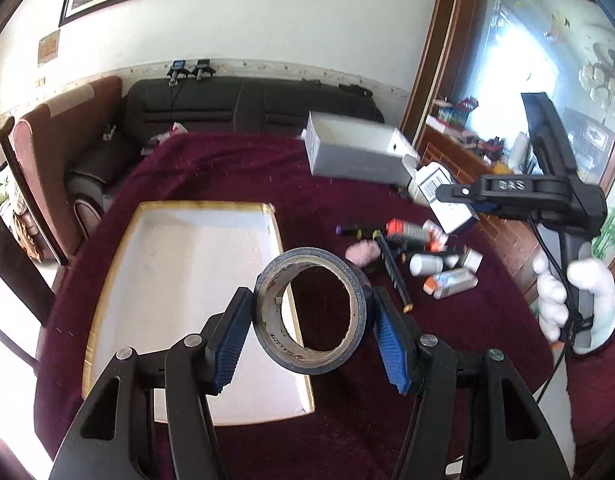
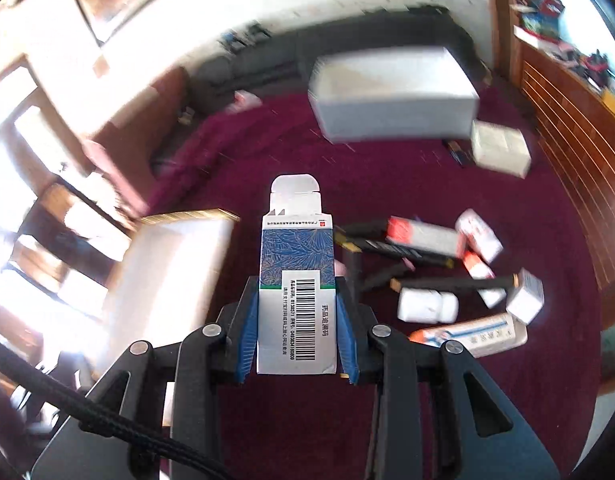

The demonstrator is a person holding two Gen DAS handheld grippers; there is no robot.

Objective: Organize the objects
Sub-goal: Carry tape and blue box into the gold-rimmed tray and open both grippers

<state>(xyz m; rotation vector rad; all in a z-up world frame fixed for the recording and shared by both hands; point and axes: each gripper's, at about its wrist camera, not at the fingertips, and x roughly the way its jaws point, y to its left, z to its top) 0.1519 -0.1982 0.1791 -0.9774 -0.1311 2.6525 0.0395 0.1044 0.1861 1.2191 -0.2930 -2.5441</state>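
My left gripper point(image 1: 312, 296) is shut on a roll of dark duct tape point(image 1: 269, 328), its blue pads point(image 1: 227, 344) pressing both sides. It holds the roll above the right edge of a shallow white tray with a gold rim point(image 1: 167, 280). My right gripper point(image 2: 296, 286) is shut on a blue-and-white medicine box point(image 2: 295, 256) with a barcode and an open top flap, lifted over the maroon cloth. The left wrist view shows that gripper point(image 1: 459, 193) from the side at the right, held by a white-gloved hand point(image 1: 571, 300), with the box point(image 1: 431, 186) at its tip.
A large grey-white carton point(image 1: 355, 152) stands at the table's far side, with a small white box point(image 2: 499, 152) beside it. Several small boxes, tubes, dark pens and a white bottle point(image 2: 427, 306) lie scattered at the right. A dark sofa point(image 1: 227, 100) is behind the table.
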